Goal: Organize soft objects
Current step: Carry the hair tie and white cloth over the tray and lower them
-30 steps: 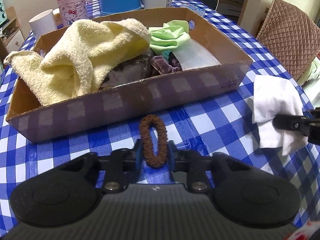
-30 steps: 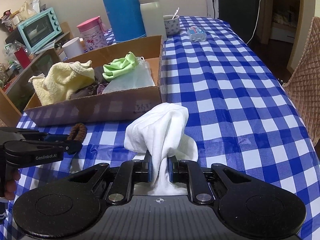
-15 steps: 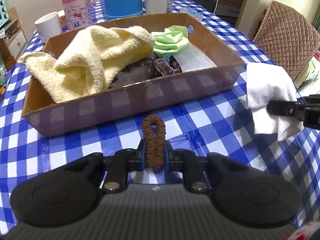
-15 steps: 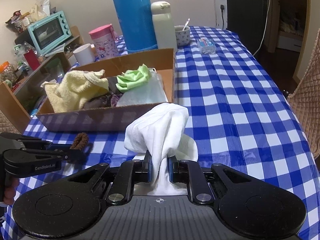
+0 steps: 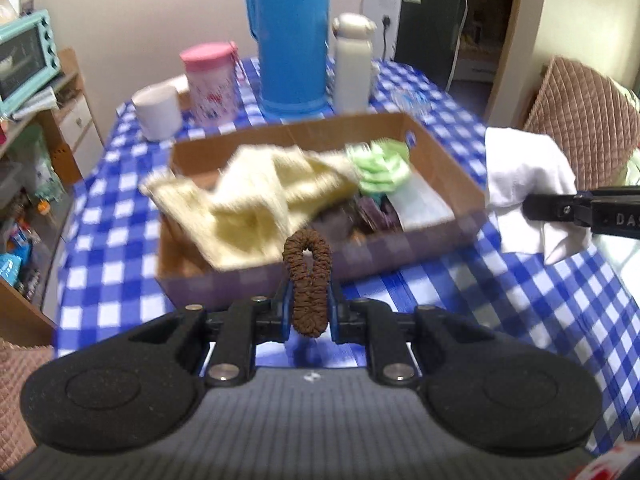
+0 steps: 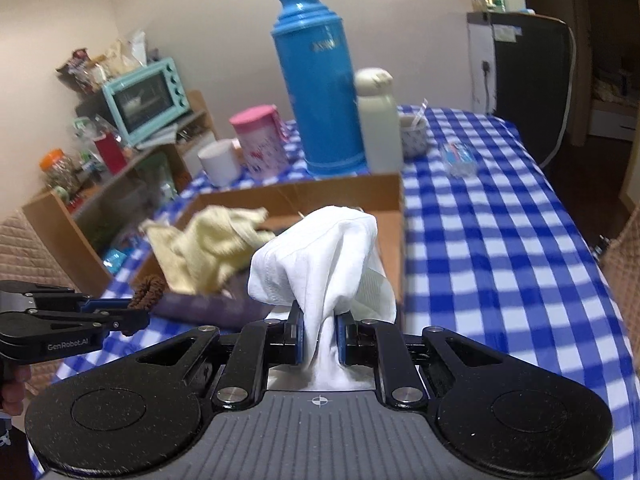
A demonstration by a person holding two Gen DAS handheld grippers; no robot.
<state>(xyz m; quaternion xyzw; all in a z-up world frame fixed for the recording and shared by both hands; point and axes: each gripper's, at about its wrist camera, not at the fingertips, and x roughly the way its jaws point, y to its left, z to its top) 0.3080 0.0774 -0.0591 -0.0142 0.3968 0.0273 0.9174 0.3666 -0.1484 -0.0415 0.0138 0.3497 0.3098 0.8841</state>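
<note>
Box (image 5: 400, 258) ahead already holds towel (image 5: 256, 200) and cloths; left gripper (image 5: 308, 314) clamps a scrunchie (image 5: 307, 280), right gripper (image 6: 320, 336) a white cloth (image 6: 316, 256) — both undelivered.

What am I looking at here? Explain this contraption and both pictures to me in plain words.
No robot here: a person holds a two-finger clamp in each hand, and a wide-angle camera on each clamp looks along its fingers. One picture comes from the left gripper, shut on a brown hair tie. The other comes from the right gripper, shut on a white cloth. Each clamp also shows at the edge of the other's picture. Ahead, on the blue checked table, stands a cardboard box holding a yellow towel and a green cloth. Behind it stand a blue thermos and cups.
</note>
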